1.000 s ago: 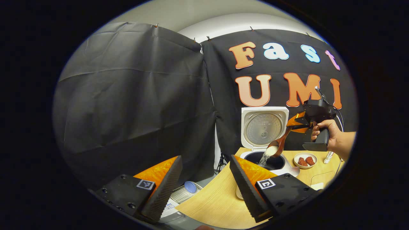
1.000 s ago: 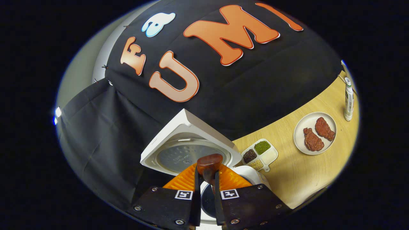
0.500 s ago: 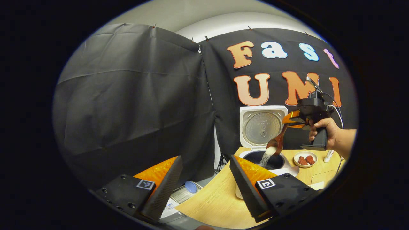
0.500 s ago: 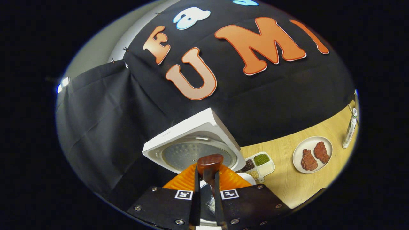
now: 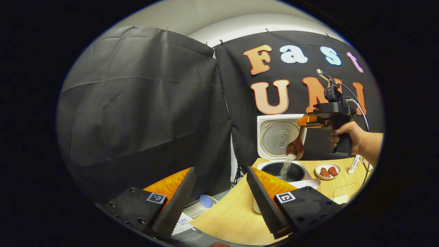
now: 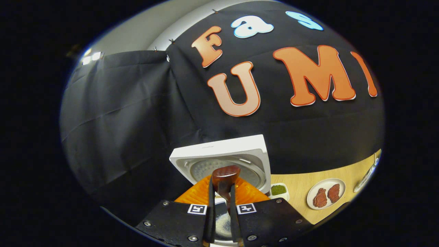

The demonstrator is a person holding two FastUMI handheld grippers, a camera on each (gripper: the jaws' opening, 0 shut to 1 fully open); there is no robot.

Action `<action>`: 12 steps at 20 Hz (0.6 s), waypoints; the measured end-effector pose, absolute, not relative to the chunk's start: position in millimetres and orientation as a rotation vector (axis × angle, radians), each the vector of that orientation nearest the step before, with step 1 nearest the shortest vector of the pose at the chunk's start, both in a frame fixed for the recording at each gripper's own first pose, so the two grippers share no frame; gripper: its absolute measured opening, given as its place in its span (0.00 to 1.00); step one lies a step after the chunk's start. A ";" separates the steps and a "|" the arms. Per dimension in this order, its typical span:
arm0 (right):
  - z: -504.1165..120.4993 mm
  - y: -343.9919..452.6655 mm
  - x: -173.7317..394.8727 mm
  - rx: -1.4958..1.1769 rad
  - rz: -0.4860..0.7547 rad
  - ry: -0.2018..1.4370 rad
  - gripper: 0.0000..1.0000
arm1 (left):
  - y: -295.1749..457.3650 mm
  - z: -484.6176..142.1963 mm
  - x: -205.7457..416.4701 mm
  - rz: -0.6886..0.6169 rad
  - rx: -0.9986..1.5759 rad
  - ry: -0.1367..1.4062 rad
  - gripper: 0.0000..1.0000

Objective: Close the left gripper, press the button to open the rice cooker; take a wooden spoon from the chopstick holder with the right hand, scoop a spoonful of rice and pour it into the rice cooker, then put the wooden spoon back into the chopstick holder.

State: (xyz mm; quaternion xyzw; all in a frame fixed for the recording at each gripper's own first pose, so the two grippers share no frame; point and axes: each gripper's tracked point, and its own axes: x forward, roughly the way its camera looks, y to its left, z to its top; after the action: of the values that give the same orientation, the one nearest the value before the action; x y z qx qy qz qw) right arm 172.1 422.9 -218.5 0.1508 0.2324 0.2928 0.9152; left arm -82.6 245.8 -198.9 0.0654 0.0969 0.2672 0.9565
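The white rice cooker (image 5: 274, 164) stands open, its lid (image 5: 279, 135) upright at the back and its dark pot below. Over the pot hangs the wooden spoon (image 5: 295, 145), bowl tipped down, with white rice streaming from it into the pot. My right gripper (image 5: 306, 120), held by a hand, is shut on the spoon's handle. In the right gripper view the handle end (image 6: 224, 175) sticks up between my right gripper (image 6: 221, 192), with the lid (image 6: 226, 161) behind it. My left gripper (image 5: 219, 181) is open and holds nothing, near the table's left end.
On the wooden table (image 5: 226, 216) sit a plate of red meat pieces (image 6: 325, 197), a divided dish of beans (image 6: 278, 190) and a white bottle (image 6: 367, 175). A clear box with a blue lid (image 5: 205, 202) lies low beyond the table's left edge.
My right gripper has risen and levelled out, tipping the spoon's bowl further down, and the rice keeps pouring into the pot. My left gripper has stayed still.
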 end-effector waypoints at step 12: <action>-188.0 444.0 143.6 0.006 0.756 0.305 0.17 | 241.4 -196.0 -85.1 0.547 0.144 0.187 0.97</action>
State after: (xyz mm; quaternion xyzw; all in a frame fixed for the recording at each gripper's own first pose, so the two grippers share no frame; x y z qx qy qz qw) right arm 143.6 444.0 -188.0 0.0029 0.1481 0.3677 0.9181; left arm -85.1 241.4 -196.0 0.0711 0.0919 0.2693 0.9560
